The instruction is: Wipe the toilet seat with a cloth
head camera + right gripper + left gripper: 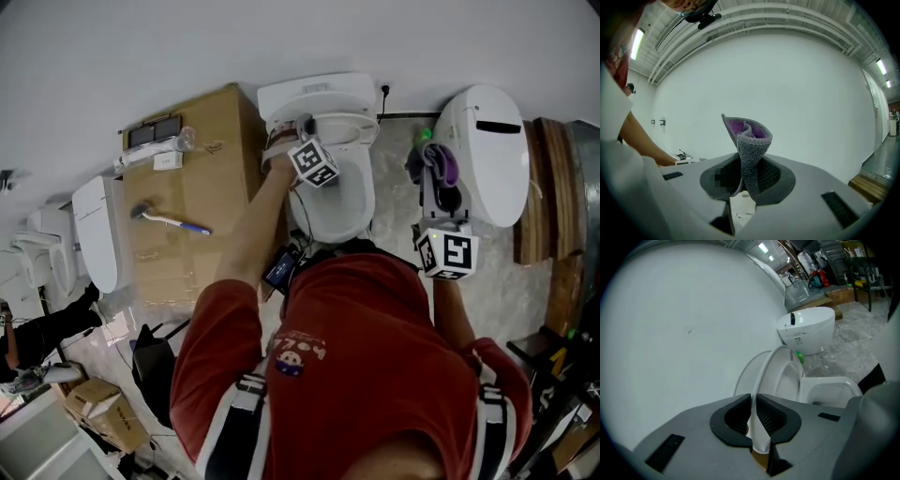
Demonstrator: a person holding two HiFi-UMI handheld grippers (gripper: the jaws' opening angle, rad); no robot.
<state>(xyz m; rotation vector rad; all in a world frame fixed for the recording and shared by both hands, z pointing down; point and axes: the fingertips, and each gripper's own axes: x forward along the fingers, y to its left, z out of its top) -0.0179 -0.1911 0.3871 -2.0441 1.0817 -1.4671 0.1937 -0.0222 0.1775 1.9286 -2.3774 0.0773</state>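
Observation:
The white toilet [333,202] stands against the wall just ahead of the person. Its seat [780,376] is tilted up toward the tank, with the open bowl [832,392] to its right. My left gripper [302,127] reaches to the back of the toilet. In the left gripper view the seat's thin white rim runs between the pads of the left gripper [753,416], which is shut on it. My right gripper [444,194] hangs to the right of the bowl, shut on a folded grey and purple cloth [439,167]. The cloth [747,136] stands up out of the right gripper [747,176].
A second white toilet [483,155] stands close on the right, with a green object [424,134] on the floor between the two. A large cardboard box [202,178] on the left carries a brush [169,220]. Another toilet [94,234] sits further left.

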